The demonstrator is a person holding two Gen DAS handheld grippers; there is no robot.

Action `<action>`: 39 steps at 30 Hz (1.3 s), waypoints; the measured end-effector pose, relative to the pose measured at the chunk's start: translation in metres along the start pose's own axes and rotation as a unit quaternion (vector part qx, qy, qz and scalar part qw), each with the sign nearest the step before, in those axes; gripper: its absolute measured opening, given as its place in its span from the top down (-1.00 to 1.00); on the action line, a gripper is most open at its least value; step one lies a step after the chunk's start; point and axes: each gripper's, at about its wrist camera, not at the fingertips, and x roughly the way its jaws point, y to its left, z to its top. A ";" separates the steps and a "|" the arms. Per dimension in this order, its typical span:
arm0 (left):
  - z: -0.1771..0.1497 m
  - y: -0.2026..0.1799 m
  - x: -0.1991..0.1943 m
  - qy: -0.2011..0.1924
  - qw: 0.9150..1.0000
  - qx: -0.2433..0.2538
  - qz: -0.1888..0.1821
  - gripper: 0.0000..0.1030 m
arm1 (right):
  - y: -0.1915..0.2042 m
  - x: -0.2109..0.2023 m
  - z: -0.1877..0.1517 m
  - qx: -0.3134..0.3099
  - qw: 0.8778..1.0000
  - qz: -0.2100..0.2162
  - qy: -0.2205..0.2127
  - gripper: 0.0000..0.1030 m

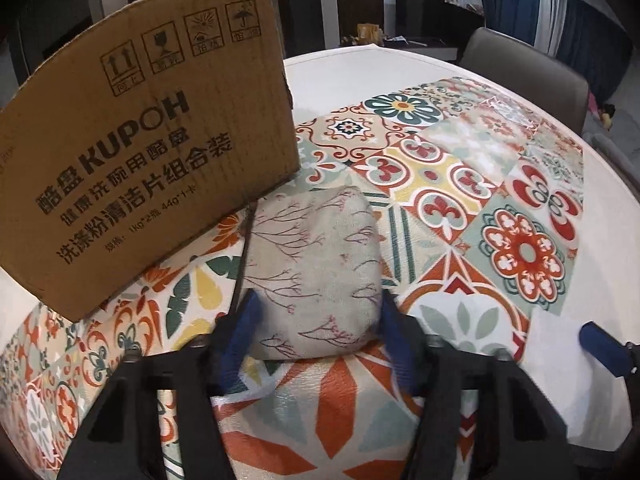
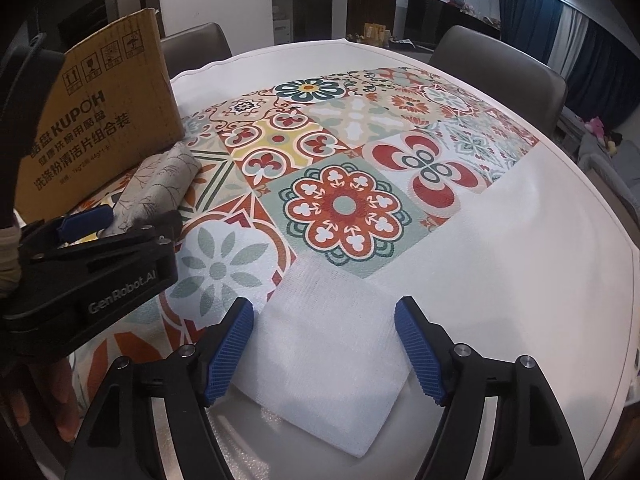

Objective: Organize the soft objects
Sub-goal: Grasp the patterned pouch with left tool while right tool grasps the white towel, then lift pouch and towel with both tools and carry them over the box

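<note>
I am holding a folded grey cloth (image 1: 316, 272) printed with thin red twigs in my left gripper (image 1: 316, 320), the blue pads pressing into its near sides so that the fabric bulges between them. The cloth is lying on the patterned mat (image 1: 460, 184) toward the left edge of the tabletop (image 1: 552, 344), its far end almost touching the cardboard box (image 1: 132, 152); whether it is resting on the mat or just lifted off, I cannot tell. From the right wrist view the same cloth (image 2: 160, 184) is showing just beside the box (image 2: 100, 120), with my left gripper (image 2: 108, 220) closed around it.

My right gripper (image 2: 324, 344) is standing wide, its fingers straddling a folded white cloth (image 2: 332, 340) without touching it. That white piece is lying at the near edge of the tabletop (image 2: 520, 260), partly overlapping the corner of the mat (image 2: 340, 200).

I am judging that the step in hand is moving the grey cloth into the box, with the white one waiting its turn. The next move is asking me to raise the left gripper above the box rim, since the wall facing me is tall and the opening is not visible. The soft fabric is likely to sag, so I am keeping the squeeze firm.
</note>
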 end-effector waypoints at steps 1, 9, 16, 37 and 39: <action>0.001 0.000 0.000 0.002 1.000 -0.003 -0.003 0.13 | 0.000 0.000 0.000 -0.001 1.000 0.001 0.000 -0.44; -0.002 -0.001 -0.009 0.000 1.000 -0.015 0.002 0.62 | 0.000 0.002 0.003 -0.031 0.999 0.023 -0.002 -0.25; -0.005 0.002 -0.022 -0.009 0.999 -0.040 -0.004 0.65 | 0.003 0.000 0.006 -0.070 0.997 0.040 -0.015 0.60; -0.021 0.011 -0.086 -0.040 0.995 -0.086 0.026 0.65 | 0.004 -0.020 0.006 -0.107 0.991 0.066 -0.041 0.76; -0.023 0.013 -0.094 -0.046 0.994 -0.092 0.031 0.65 | 0.004 -0.025 0.007 -0.110 0.991 0.066 -0.048 0.76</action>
